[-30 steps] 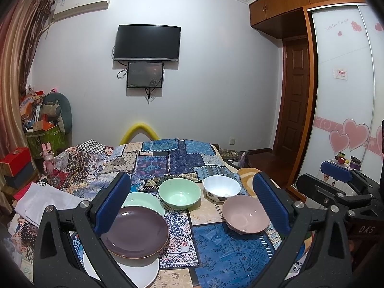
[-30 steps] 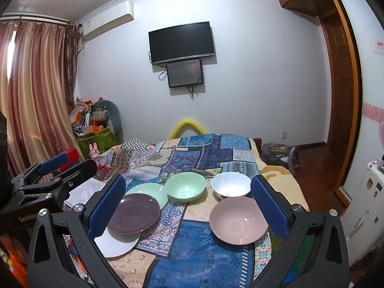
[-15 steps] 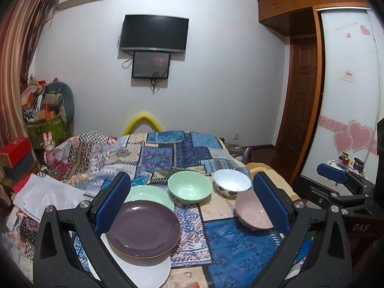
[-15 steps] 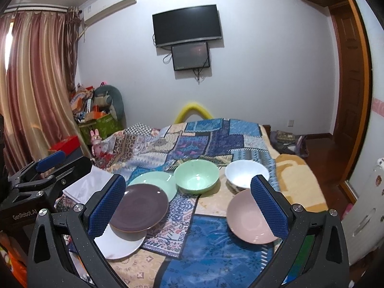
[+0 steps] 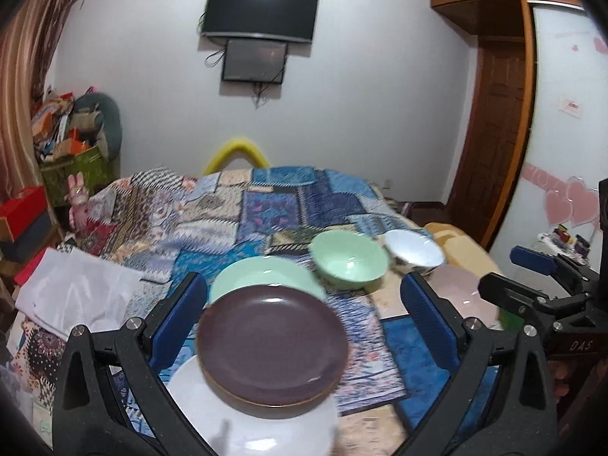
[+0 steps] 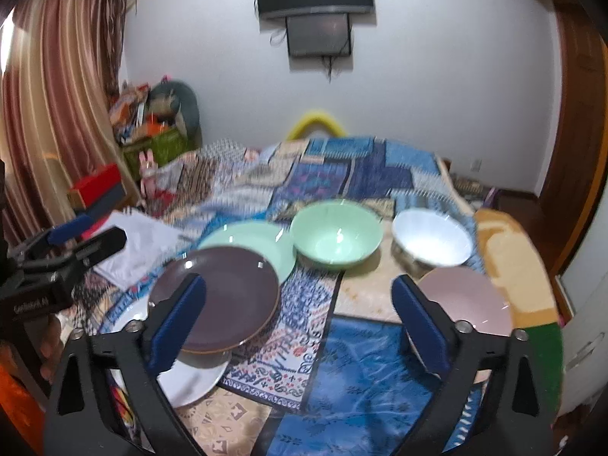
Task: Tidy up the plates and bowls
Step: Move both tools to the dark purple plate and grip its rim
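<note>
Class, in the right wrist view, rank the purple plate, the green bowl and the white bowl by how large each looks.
1. purple plate, though it lies nearest the camera
2. green bowl
3. white bowl, slightly smaller

- Both views were evenly lit by soft indoor light; no lamp was visible, and shadows under the dishes were faint.
- In the right wrist view, daylight glowed through the curtain (image 6: 49,87) at the left of the frame, overexposed at the far left edge.
- Small glare spots sat on the purple plate (image 5: 271,345) and inside the green bowl (image 6: 336,233).
- Motion blur smeared the patchwork bedspread (image 6: 342,174), the dish rims and the wall screens (image 5: 258,9); the gripper bodies at the bottom remained sharp.
- Fisheye distortion bowed the wardrobe (image 5: 562,114) and door frame at the right edges.
- Dark vignetting filled all corners.
</note>
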Motion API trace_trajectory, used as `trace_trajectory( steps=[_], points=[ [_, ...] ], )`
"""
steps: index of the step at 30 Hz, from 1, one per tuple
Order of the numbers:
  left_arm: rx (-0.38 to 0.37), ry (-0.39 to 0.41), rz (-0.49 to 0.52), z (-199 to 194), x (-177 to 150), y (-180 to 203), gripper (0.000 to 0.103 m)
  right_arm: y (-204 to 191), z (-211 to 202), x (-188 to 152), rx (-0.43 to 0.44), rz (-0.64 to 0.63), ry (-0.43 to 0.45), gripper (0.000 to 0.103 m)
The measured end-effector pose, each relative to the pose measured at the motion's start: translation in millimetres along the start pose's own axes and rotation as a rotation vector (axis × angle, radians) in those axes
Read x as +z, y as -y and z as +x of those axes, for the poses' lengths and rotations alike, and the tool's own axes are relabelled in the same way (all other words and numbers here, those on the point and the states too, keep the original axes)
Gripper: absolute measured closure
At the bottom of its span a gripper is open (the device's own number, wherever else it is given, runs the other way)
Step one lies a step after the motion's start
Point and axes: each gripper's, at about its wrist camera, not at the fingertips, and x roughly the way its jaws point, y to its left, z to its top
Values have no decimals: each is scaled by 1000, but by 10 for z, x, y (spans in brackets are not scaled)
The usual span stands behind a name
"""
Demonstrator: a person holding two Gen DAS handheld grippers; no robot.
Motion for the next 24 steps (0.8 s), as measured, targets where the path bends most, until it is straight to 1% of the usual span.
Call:
trace_trajectory(
  steps=[2, 6, 8, 9, 11, 12, 13, 15, 16, 17, 19, 21, 23, 24],
  points=[
    [29, -14, -2, 97, -49, -119, 0, -11, 150, -21, 10, 0, -37, 16],
    [108, -76, -4, 385, -175, -425, 0, -27, 408, -75, 23, 1, -103, 24],
    [115, -119, -9, 511, -233, -528, 0, -31, 546, -105, 37, 8, -139, 29],
    [111, -148, -16, 590, -266, -608, 0, -50, 606, -117, 39, 10, -152, 30],
    [99, -202, -47, 765, -339, -778, 2, -74, 711, -132, 42, 11, -179, 34],
    [93, -213, -55, 806, -366, -805, 8, -78, 761, -143, 49, 13, -193, 36],
    [84, -241, -67, 879, -402, -872, 15, -79, 817, -157, 56, 16, -207, 39],
    [77, -295, -82, 1015, -465, -971, 23, -100, 936, -176, 62, 23, -231, 43],
    [71, -310, -86, 1068, -485, -1007, 27, -100, 977, -192, 66, 29, -244, 45],
    [66, -324, -89, 1118, -510, -1040, 29, -97, 1017, -210, 70, 36, -256, 45],
    [50, -372, -104, 1239, -565, -1100, 40, -80, 1089, -236, 84, 55, -274, 46],
    [32, -417, -130, 1356, -615, -1170, 46, -69, 1162, -264, 101, 73, -289, 49],
    [17, -452, -157, 1433, -666, -1218, 51, -88, 1217, -282, 106, 74, -302, 57],
    [13, -464, -160, 1468, -686, -1231, 54, -91, 1253, -291, 112, 76, -311, 59]
  ],
)
